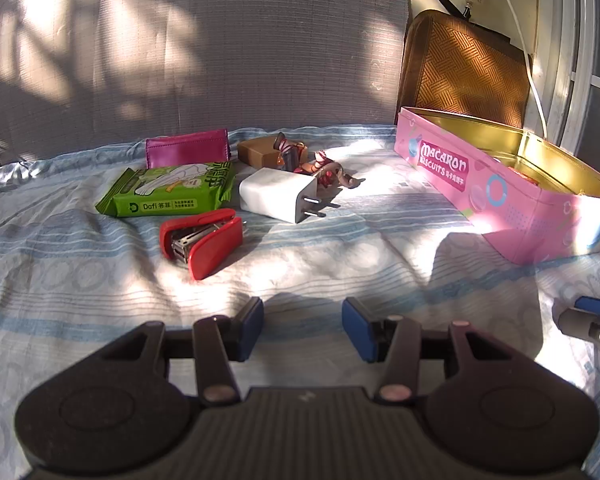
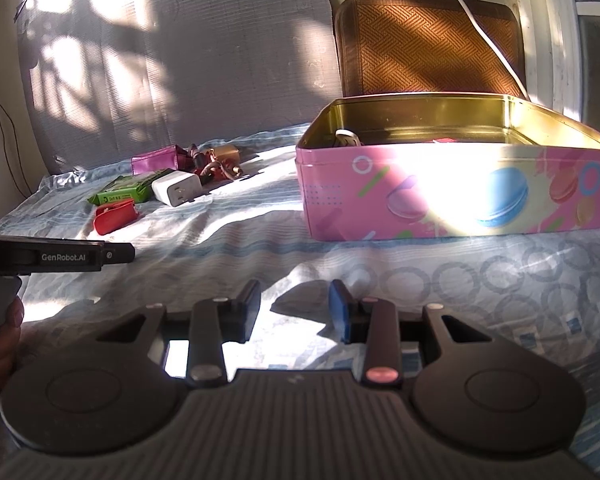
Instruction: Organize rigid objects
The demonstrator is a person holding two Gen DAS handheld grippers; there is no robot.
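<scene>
Both claws hover apart and empty over the bed: left claw [image 1: 303,330], right claw [image 2: 294,312]. Red stapler [image 1: 201,240] at eleven o'clock, pink tin [image 1: 512,196] at two.

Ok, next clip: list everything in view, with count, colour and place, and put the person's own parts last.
tin: 1, pink outside, gold inside, open, on the bed, right of the loose items
stapler: 1, red, nearest of the loose items
charger: 1, white, beside the stapler
packet: 1, green, behind the stapler
wallet: 1, magenta, behind the packet
box: 1, brown, right of the wallet
figurine: 1, red and brown, lying behind the charger
sheet: 1, blue and white, under everything
mat: 1, brown woven, behind the tin
cable: 1, white, across the mat
left gripper: 1, black, blue pads, open, empty
right gripper: 1, black, blue pads, open, empty
hand: 1, on the left gripper's handle
</scene>
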